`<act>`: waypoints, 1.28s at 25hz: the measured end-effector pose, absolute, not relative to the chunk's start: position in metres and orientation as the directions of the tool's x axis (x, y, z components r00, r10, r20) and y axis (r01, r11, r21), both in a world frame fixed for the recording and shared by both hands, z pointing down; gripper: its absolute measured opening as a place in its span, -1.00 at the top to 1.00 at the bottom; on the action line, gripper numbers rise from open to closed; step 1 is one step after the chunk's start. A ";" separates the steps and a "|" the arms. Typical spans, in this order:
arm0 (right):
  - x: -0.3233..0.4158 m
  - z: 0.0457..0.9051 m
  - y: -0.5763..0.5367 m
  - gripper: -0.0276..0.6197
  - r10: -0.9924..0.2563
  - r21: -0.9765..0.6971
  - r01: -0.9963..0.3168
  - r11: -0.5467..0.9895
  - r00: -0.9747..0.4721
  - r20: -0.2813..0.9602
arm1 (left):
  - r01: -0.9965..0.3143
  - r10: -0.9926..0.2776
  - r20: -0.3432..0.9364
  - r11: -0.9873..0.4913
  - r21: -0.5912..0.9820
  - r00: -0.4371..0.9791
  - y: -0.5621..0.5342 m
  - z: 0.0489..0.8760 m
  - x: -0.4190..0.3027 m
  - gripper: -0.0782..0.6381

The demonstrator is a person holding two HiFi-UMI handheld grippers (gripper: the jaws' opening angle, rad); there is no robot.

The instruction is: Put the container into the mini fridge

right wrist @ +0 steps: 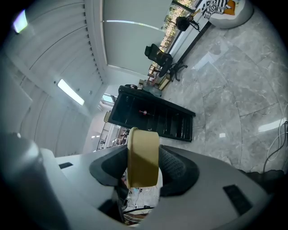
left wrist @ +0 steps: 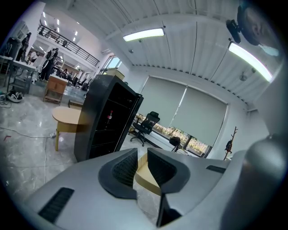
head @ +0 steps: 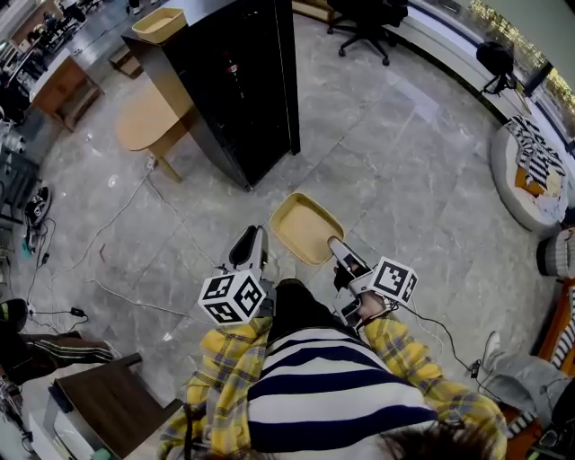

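Note:
The container (head: 304, 227) is a shallow yellow tub, held low over the grey floor in front of the person. My right gripper (head: 338, 246) is shut on its right rim; in the right gripper view the yellow wall (right wrist: 143, 157) stands clamped between both pads. My left gripper (head: 257, 235) sits just off the tub's left corner. Its jaws are a narrow gap apart with nothing pinched, and the tub (left wrist: 145, 173) shows beyond them. The mini fridge (head: 235, 83) is a tall black cabinet ahead and to the left, with shelves and a red bottle (right wrist: 143, 112) inside.
A second yellow tub (head: 159, 22) rests on top of the fridge. A round wooden table (head: 145, 119) stands at its left side. An office chair (head: 367, 20) is at the far back. Cables (head: 108, 292) trail over the floor at left, near a dark stool (head: 106, 406).

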State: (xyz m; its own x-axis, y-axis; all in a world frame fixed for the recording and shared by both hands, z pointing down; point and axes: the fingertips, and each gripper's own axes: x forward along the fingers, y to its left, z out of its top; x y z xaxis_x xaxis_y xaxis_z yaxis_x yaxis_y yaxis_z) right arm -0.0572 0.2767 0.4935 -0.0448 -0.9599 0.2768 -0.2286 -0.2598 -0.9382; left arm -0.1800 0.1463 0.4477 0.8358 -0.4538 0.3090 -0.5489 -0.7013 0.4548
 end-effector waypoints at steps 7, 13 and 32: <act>-0.036 0.494 0.237 0.24 -0.956 -0.933 -0.228 -0.279 -0.030 0.293 | -0.537 -0.450 0.292 -0.703 0.466 0.844 0.098 0.452 -0.156 0.56; -0.013 0.496 0.195 0.24 -0.955 -0.930 -0.239 -0.280 -0.035 0.296 | -0.532 -0.452 0.280 -0.704 0.470 0.847 0.053 0.454 -0.135 0.56; 0.023 0.475 0.058 0.24 -0.952 -0.930 -0.245 -0.276 -0.063 0.299 | -0.526 -0.465 0.247 -0.745 0.410 0.850 -0.065 0.436 -0.111 0.56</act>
